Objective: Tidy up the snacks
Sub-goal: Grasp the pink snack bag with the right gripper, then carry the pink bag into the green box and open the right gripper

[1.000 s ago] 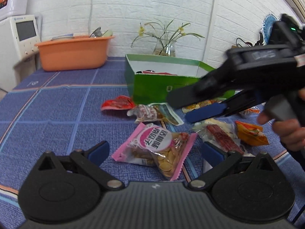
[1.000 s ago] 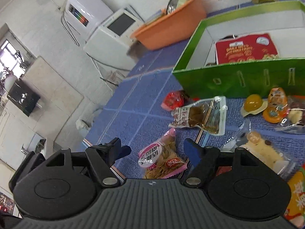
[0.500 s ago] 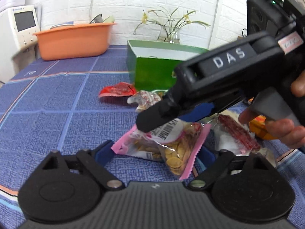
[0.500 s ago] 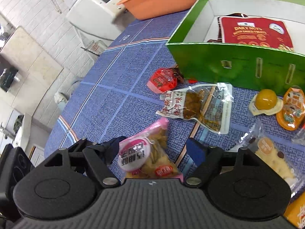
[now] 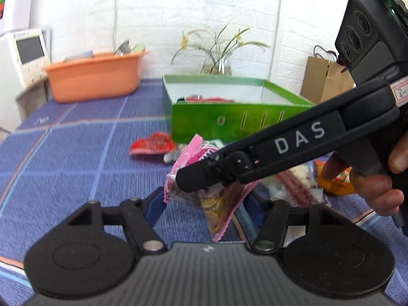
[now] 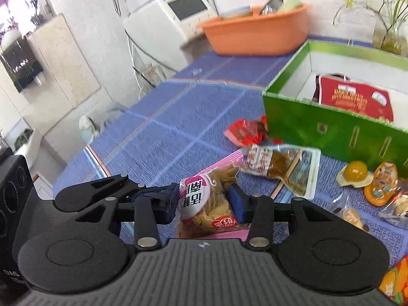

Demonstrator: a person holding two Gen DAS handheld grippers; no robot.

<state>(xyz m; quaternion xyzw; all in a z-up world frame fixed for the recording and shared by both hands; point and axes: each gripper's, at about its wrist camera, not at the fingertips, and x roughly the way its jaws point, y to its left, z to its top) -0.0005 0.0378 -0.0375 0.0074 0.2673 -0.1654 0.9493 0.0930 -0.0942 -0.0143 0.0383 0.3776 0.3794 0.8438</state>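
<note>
Two tools closing on pink snack bag (image 6: 204, 204) | bag half hidden by right tool (image 6: 204, 204) | left tool (image 5: 204, 204) angled down, contact unclear.

Both the left gripper (image 5: 204, 204) and right gripper (image 6: 204, 201) have just been closing, seemingly gripping.

We count one green box (image 6: 331, 130) on the tabletop (image 6: 178, 117), holding one red packet (image 6: 354, 99); one orange basin (image 6: 255, 35) near the far edge; one vase of flowers (image 6: 387, 33); two grippers; and at least eight loose snack packets, including one pink bag (image 6: 209, 204).
</note>
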